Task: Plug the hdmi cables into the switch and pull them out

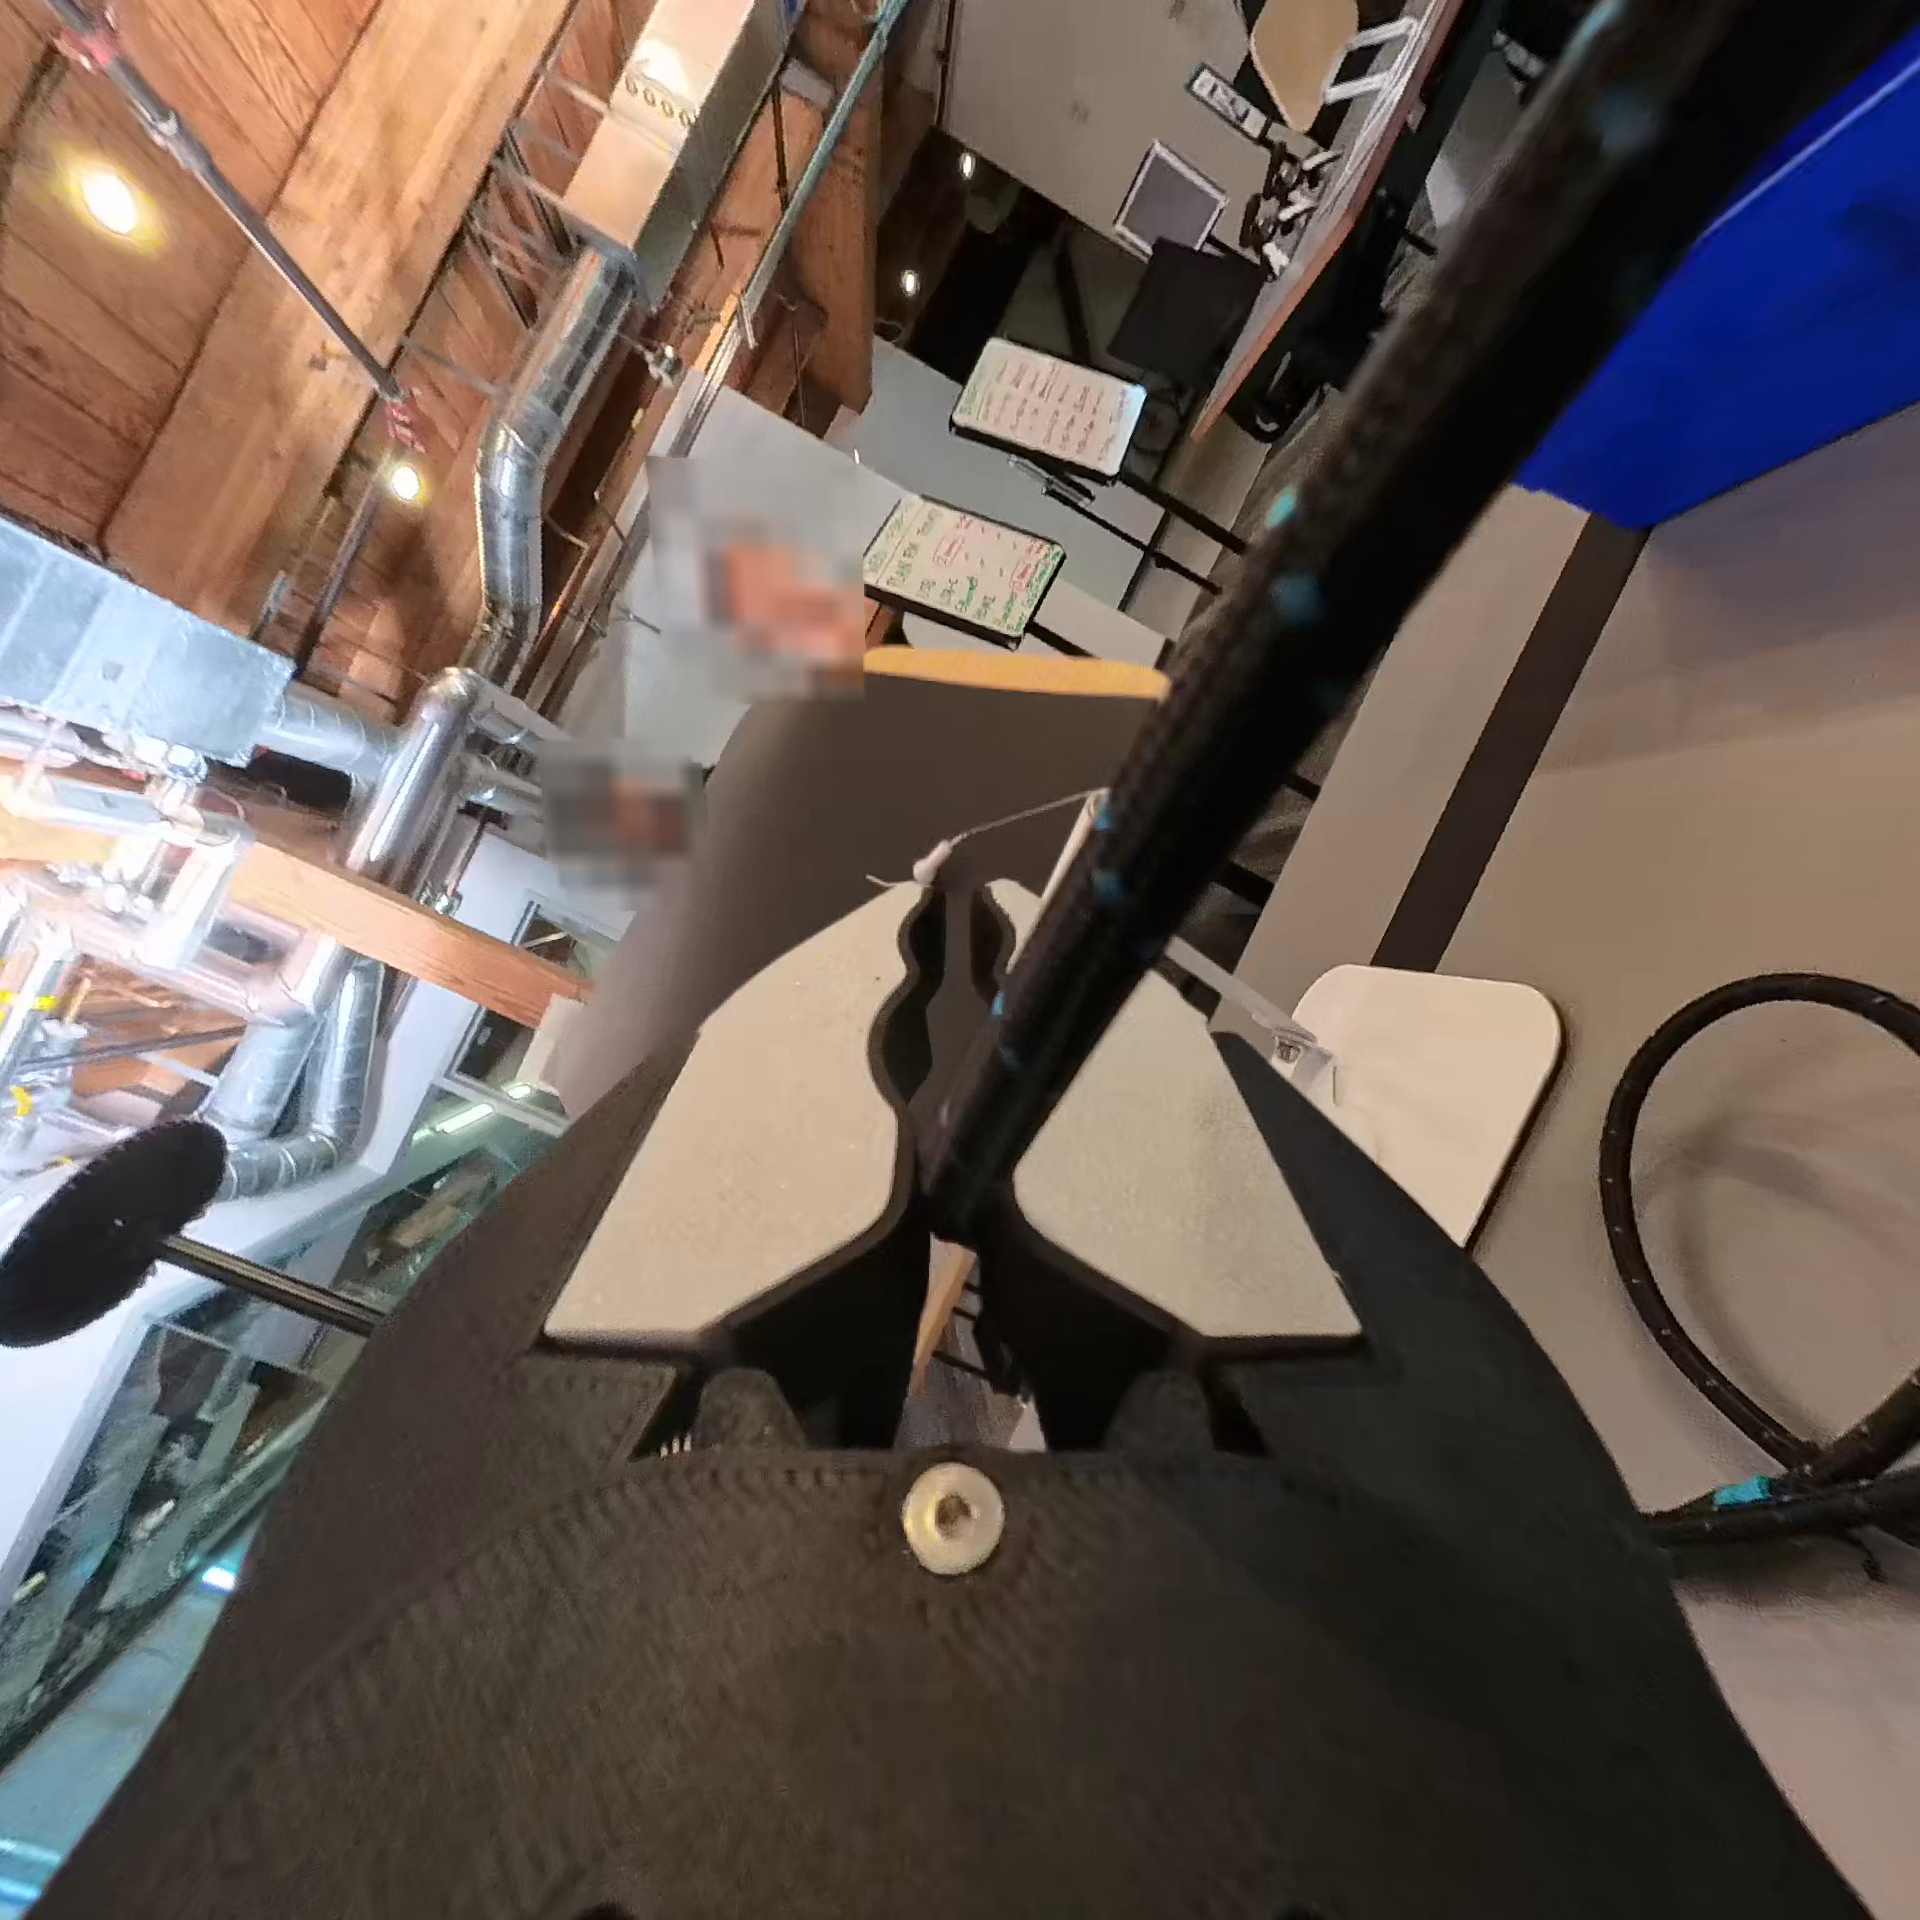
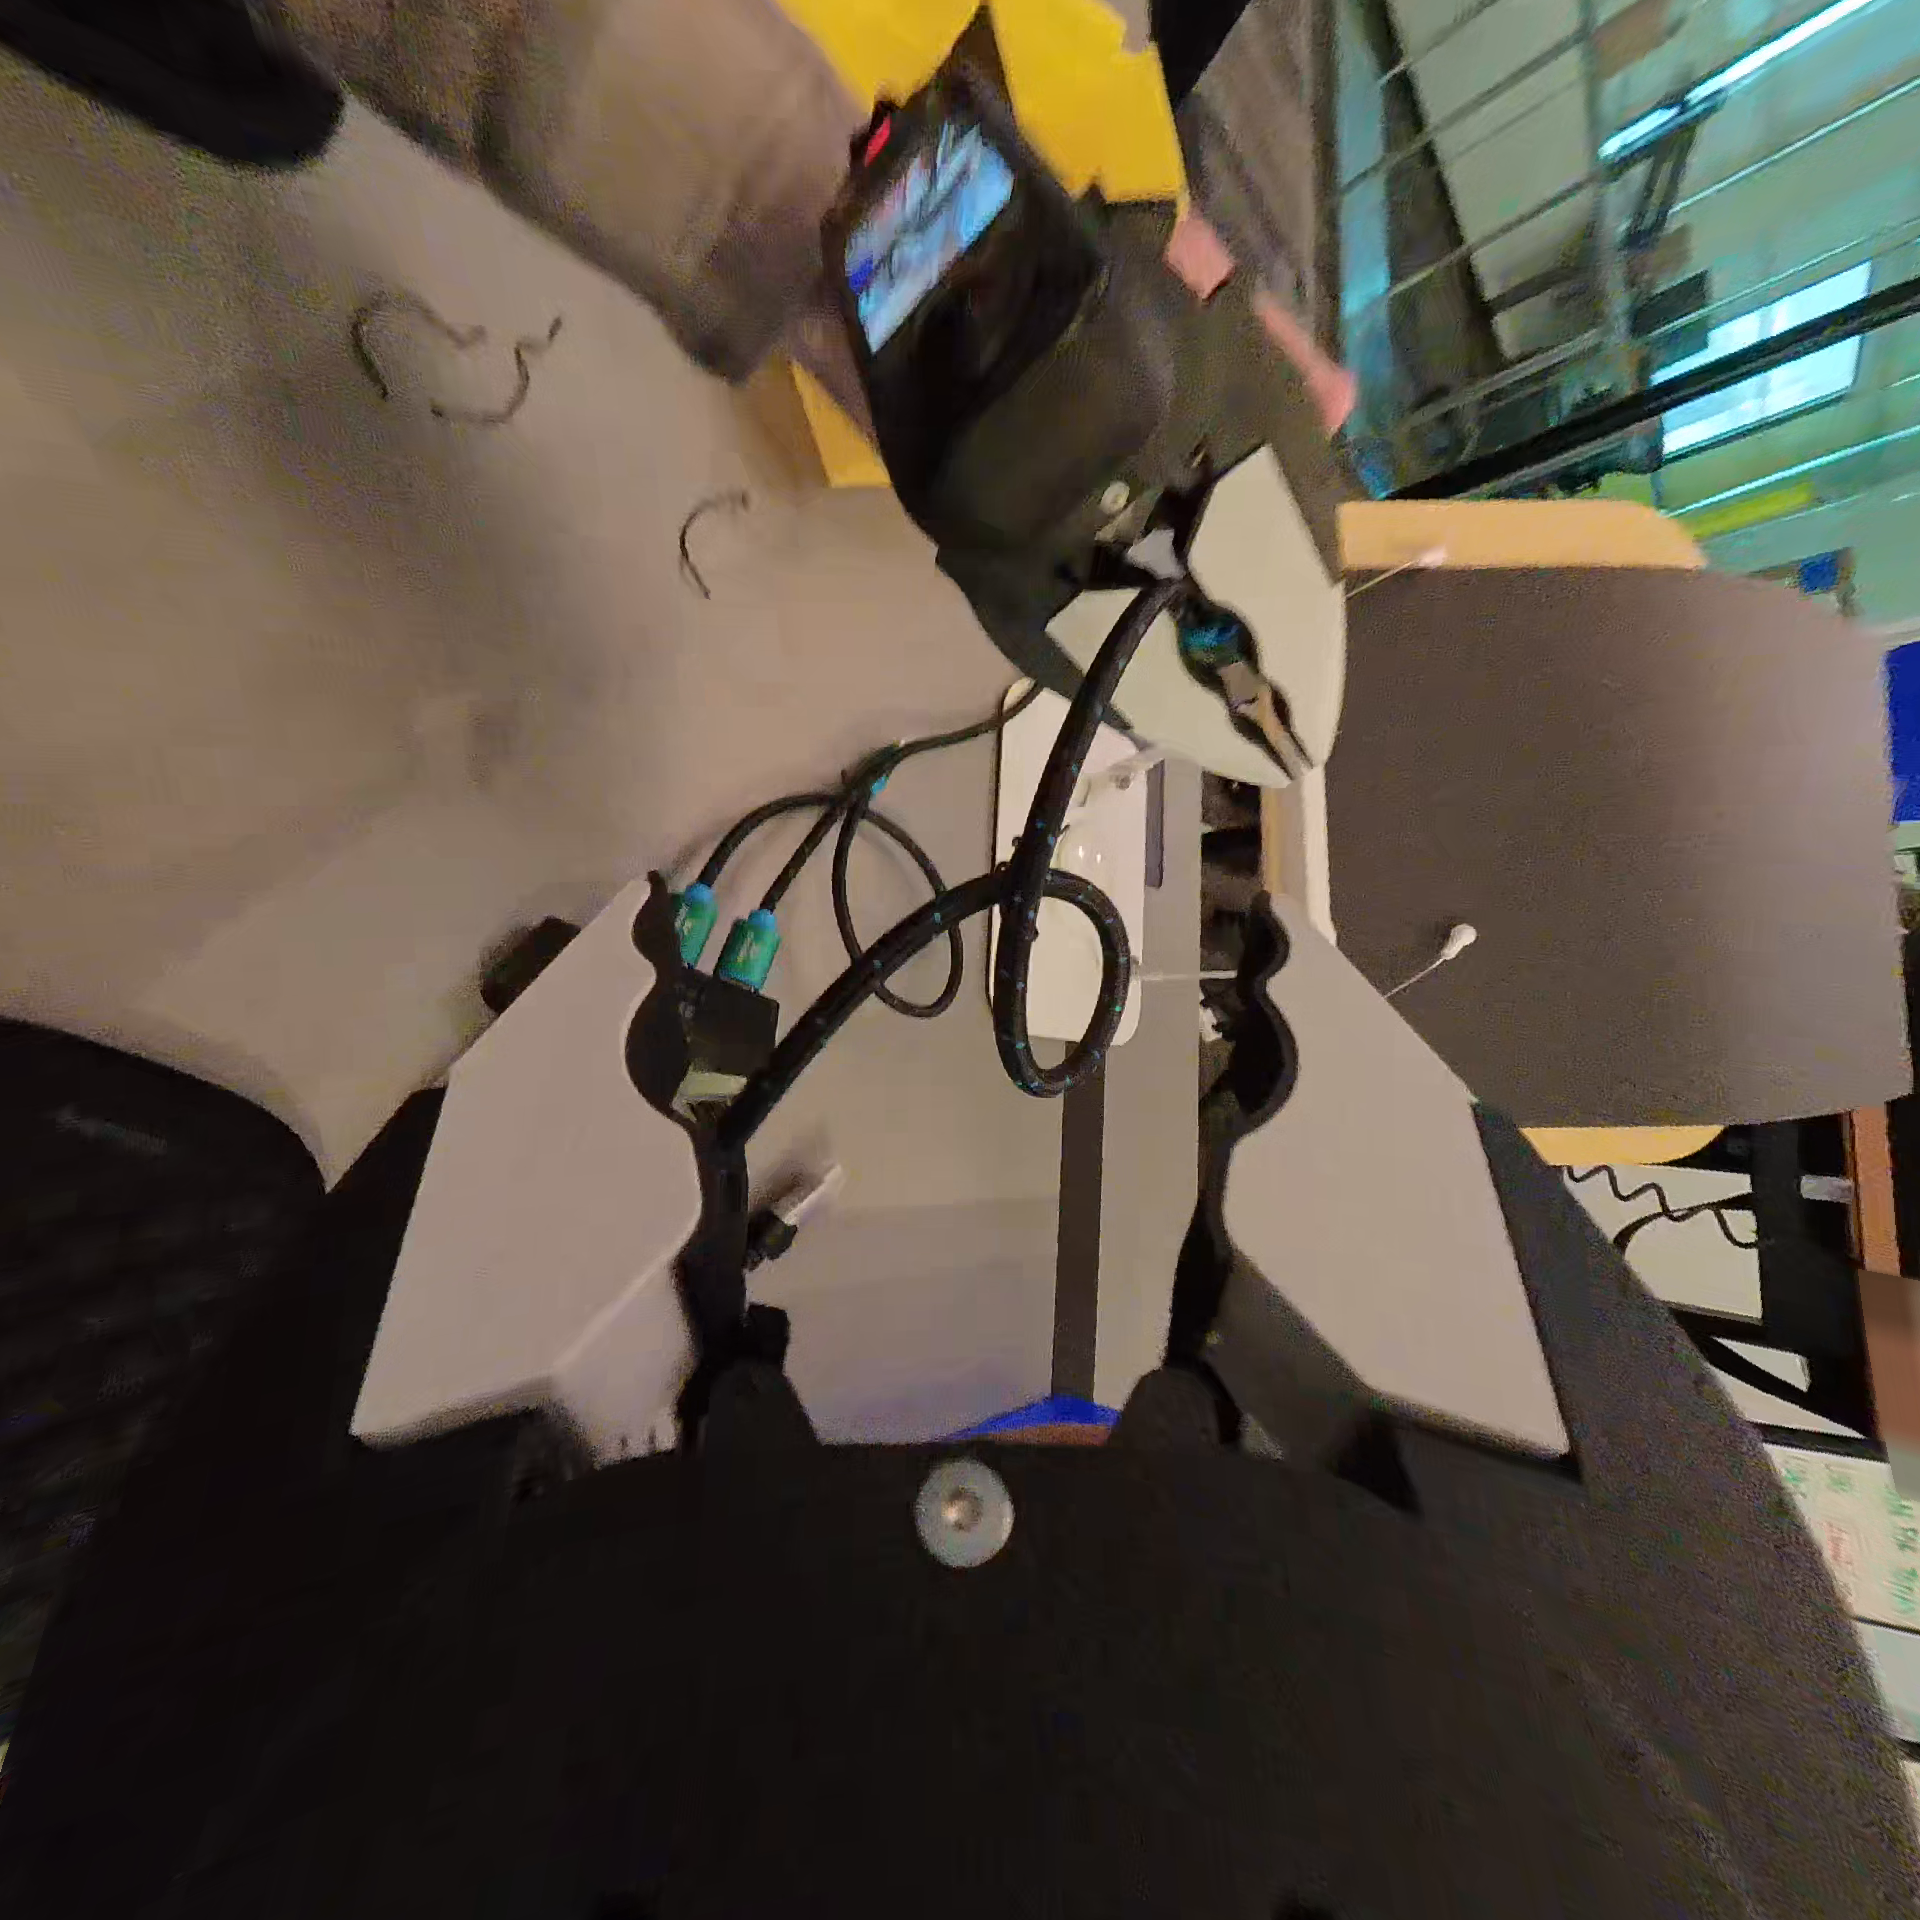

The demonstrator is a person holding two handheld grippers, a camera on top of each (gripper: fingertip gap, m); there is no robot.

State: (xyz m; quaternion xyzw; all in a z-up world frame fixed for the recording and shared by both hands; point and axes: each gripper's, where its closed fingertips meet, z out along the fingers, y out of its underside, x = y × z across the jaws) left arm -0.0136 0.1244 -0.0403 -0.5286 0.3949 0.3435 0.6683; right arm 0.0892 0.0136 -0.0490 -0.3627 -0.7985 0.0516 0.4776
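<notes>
Braided black cable [image 1: 1226, 727] runs diagonally between the fingers of the left hand-held gripper [image 1: 961, 935], which is clamped on it; from the right wrist view, that hand-held gripper pinches the cable just behind its teal-collared plug [image 2: 1210, 639]. Farther down, the cable curls into a loop over a white plate [image 2: 1070, 935] on the grey surface [image 2: 416, 675]. The right hand-held gripper [image 2: 961, 935] has its fingers spread wide apart. A small black switch [image 2: 722, 1039], with two teal plugs [image 2: 727, 940] seated in it, lies beside its left finger.
</notes>
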